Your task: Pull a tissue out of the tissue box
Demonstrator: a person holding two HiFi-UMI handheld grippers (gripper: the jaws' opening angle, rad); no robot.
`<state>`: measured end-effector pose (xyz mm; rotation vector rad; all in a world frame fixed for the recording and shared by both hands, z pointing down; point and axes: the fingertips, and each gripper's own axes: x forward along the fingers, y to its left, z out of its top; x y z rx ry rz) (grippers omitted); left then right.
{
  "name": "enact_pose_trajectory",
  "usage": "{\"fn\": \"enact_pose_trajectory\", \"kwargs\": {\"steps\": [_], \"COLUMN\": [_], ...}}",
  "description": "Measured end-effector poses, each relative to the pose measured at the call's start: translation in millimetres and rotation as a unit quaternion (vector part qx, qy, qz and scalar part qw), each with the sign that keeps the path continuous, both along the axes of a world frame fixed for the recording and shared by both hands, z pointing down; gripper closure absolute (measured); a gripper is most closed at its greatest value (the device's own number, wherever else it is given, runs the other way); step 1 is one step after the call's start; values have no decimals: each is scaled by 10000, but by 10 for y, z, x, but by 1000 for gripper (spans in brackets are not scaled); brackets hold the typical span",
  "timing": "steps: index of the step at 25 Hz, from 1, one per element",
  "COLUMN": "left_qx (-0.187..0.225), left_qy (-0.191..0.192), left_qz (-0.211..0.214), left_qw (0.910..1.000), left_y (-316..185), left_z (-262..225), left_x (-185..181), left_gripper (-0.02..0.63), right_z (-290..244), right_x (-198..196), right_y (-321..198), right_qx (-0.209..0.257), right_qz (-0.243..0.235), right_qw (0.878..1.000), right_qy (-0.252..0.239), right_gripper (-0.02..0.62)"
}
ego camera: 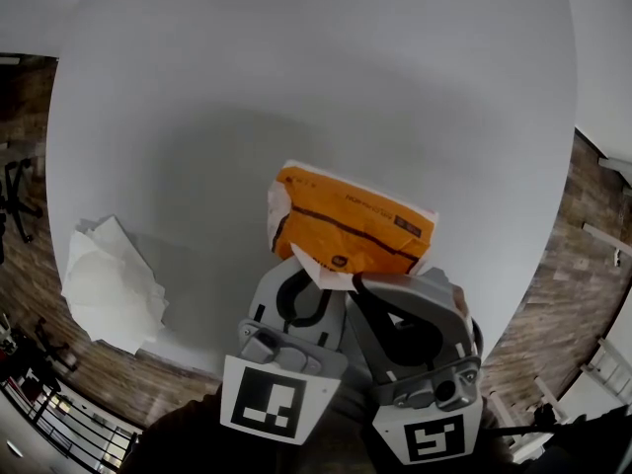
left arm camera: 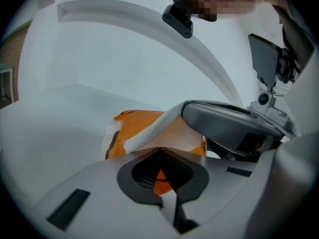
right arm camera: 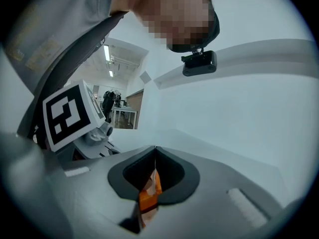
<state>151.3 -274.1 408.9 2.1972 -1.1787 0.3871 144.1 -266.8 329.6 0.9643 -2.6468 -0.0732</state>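
An orange tissue pack (ego camera: 351,227) is held over the near edge of the round white table (ego camera: 296,87). My left gripper (ego camera: 296,265) is shut on the pack's near end. In the left gripper view the orange wrapper (left arm camera: 132,123) shows just past the closed left gripper (left arm camera: 159,149). My right gripper (ego camera: 357,280) is shut on a thin white tissue (ego camera: 331,276) at the pack's near edge. That tissue (left arm camera: 149,128) stretches up from the pack to the right gripper (left arm camera: 187,111). In the right gripper view an orange and white scrap (right arm camera: 149,193) shows between the closed jaws of the right gripper (right arm camera: 154,151).
A loose heap of white tissues (ego camera: 111,284) lies at the table's left edge. Brick-patterned floor (ego camera: 553,314) shows around the table. The left gripper's marker cube (right arm camera: 67,113) is close beside the right gripper.
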Motion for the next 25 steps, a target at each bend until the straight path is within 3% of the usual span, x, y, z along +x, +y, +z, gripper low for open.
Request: {"fn": "enact_pose_trajectory", "kwargs": {"steps": [5, 12, 25], "left_qx": [45, -106, -307], "left_qy": [25, -75, -102], "left_qz": [-14, 122, 94], "left_qw": [10000, 9998, 9994], "left_y": [6, 14, -11], "left_z": [-33, 93, 263], "left_x": [5, 52, 61], "left_gripper": [606, 606, 606], "right_z": [-128, 387, 689], "right_x": [-3, 130, 164], "right_y": [59, -34, -37], "right_qx": [266, -519, -895], "right_qz": [-16, 290, 257], "right_qw": [9995, 9979, 9945], "right_qy": [-149, 251, 489], "right_gripper": [591, 592, 574]}}
